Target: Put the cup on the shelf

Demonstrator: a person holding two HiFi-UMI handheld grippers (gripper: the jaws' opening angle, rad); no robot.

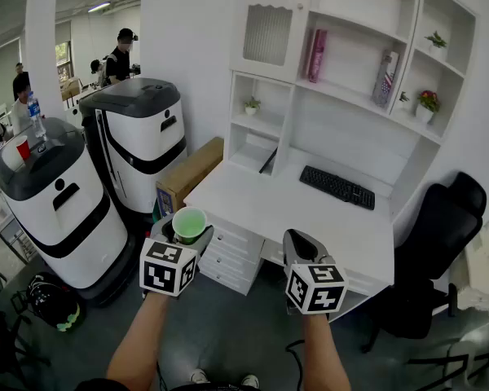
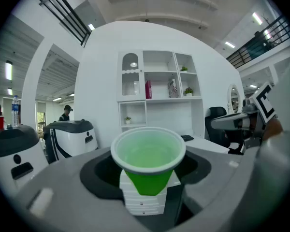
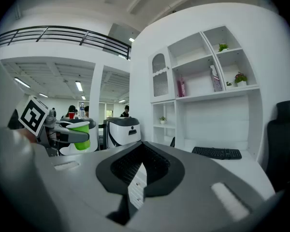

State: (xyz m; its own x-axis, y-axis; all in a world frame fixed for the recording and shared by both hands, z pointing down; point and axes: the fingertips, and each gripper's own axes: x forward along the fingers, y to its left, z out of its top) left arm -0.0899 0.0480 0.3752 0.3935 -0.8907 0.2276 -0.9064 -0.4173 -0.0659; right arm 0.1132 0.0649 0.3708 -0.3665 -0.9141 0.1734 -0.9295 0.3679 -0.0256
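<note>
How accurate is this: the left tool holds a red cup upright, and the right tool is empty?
Not quite: the cup in the left tool is green, not red, as the left gripper view shows. It is upright, and the right tool is empty.

An office is being shown: a white table [image 1: 310, 218] is being occupied by a keyboard [image 1: 337, 187], a black desk chair [image 1: 440, 243] is being kept beside it, and shelves [image 1: 350, 96] are being used for books [image 1: 316, 55] and plants [image 1: 428, 100].
</note>
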